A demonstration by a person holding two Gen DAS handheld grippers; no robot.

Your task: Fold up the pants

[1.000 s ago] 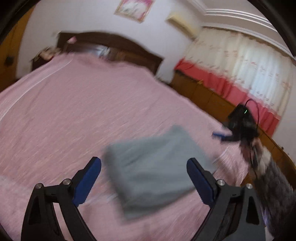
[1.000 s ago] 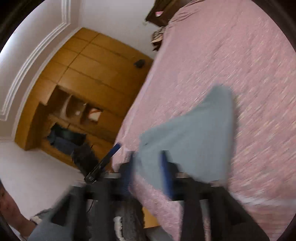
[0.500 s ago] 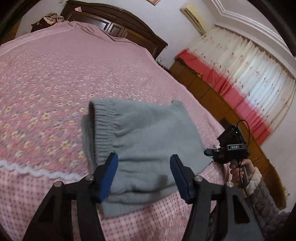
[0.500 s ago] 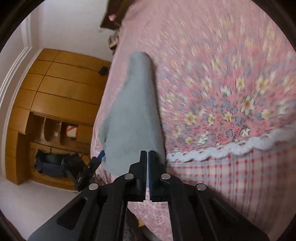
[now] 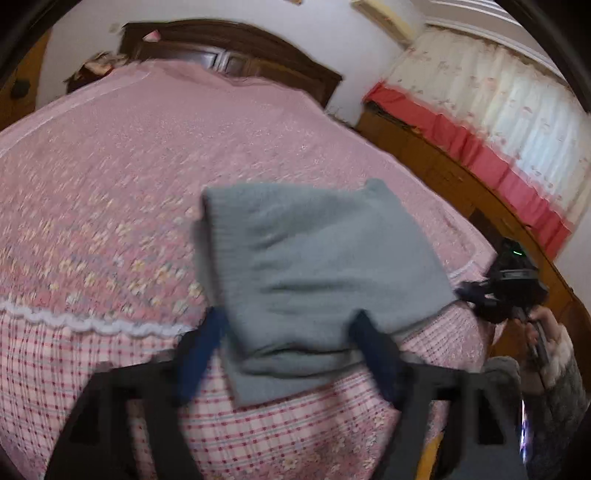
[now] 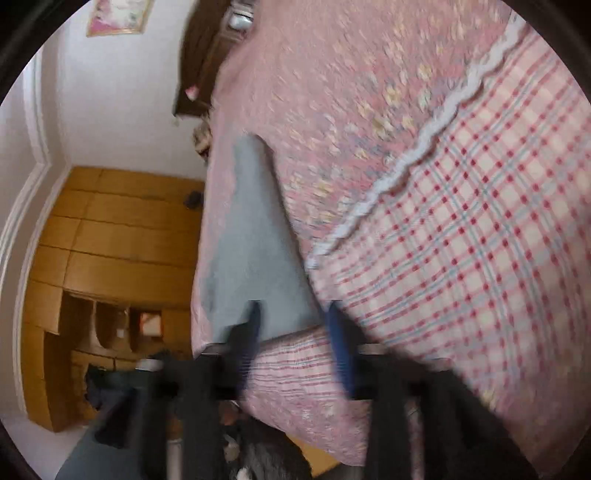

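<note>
A wide bed covered in a pink floral quilted bedspread (image 5: 155, 155) fills most of the left wrist view, with a white scalloped trim and a red-and-white checked border (image 5: 74, 373) along its near edge. At the far end stands a dark carved wooden headboard (image 5: 236, 44) against a white wall. To the right runs a low wooden cabinet (image 5: 443, 173) under cream curtains with a red band (image 5: 517, 122). The right wrist view, rolled on its side, shows an orange-brown wooden wardrobe with open cubbies (image 6: 110, 258) and a framed pink picture (image 6: 118, 16) on the wall.

The grey-blue knitted pants, folded into a thick rectangle (image 5: 314, 266), lie on the bedspread near its near edge, their near end reaching over the trim onto the checked border.

The left gripper (image 5: 291, 354) has its blue-padded jaws spread wide and opening; they flank the near end of the pants, and blur hides whether the pads touch it. The right gripper (image 6: 295, 343), seen also at the right corner of the pants (image 5: 506, 291), has its jaws partly apart and opening, the fabric's edge just ahead of them and not pinched. A person's hand in a fuzzy grey sleeve (image 5: 543, 332) holds its handle.
</note>
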